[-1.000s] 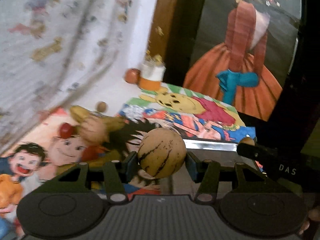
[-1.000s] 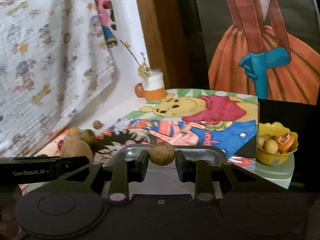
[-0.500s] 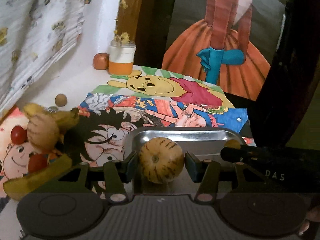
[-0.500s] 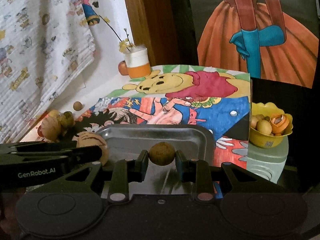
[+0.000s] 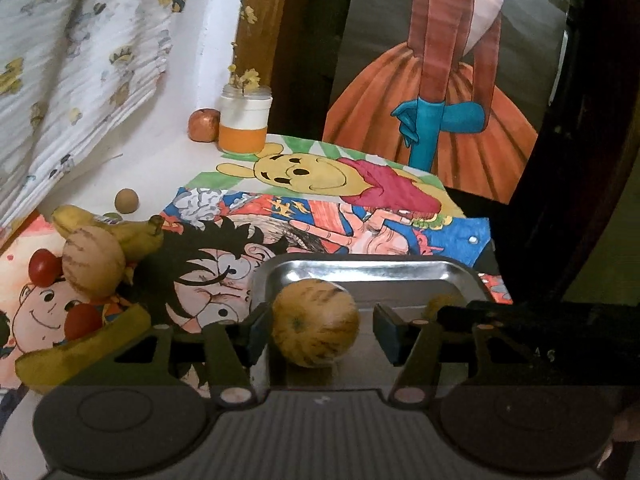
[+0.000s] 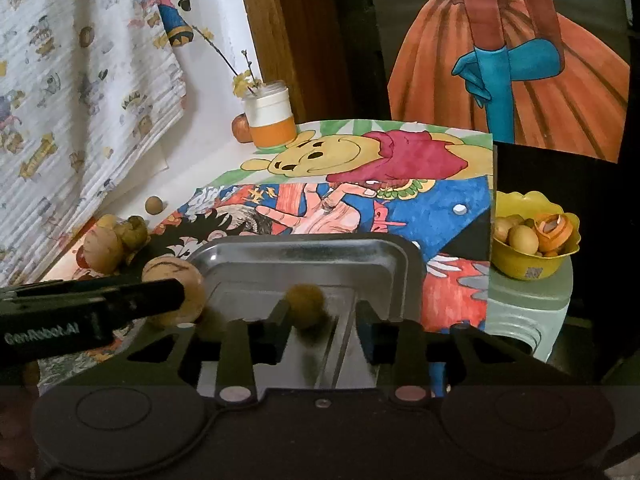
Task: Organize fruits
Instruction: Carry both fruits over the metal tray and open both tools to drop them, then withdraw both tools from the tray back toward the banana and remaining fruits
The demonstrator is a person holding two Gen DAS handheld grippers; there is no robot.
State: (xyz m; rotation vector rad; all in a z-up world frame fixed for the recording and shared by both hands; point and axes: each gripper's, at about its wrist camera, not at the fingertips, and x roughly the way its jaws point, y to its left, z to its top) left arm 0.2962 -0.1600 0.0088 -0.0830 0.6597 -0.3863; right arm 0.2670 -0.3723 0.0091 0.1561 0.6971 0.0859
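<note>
A steel tray [image 5: 360, 268] lies on the cartoon drawings. My left gripper [image 5: 320, 334] hangs over the tray's left part with its jaws opening. A round striped yellow fruit [image 5: 316, 324] sits between them, with a clear gap to the right pad. My right gripper [image 6: 322, 330] is over the tray [image 6: 304, 256] too, jaws opening. A small brown fruit [image 6: 306, 304], blurred, lies between its fingers, free of the right pad. The right wrist view shows the left gripper's black finger [image 6: 92, 312] in front of the striped fruit [image 6: 176, 284].
At the left lies a pile of bananas [image 5: 132, 232], another striped fruit [image 5: 92, 260] and red tomatoes [image 5: 44, 268]. A white-and-orange jar [image 5: 244, 120], an apple [image 5: 204, 124] and a small brown ball [image 5: 126, 201] stand behind. A yellow bowl [image 6: 532, 264] of fruit sits right.
The left gripper carried the striped fruit from over the drawings to above the tray. Both grippers' jaws have widened, and both fruits have come free of the pads.
</note>
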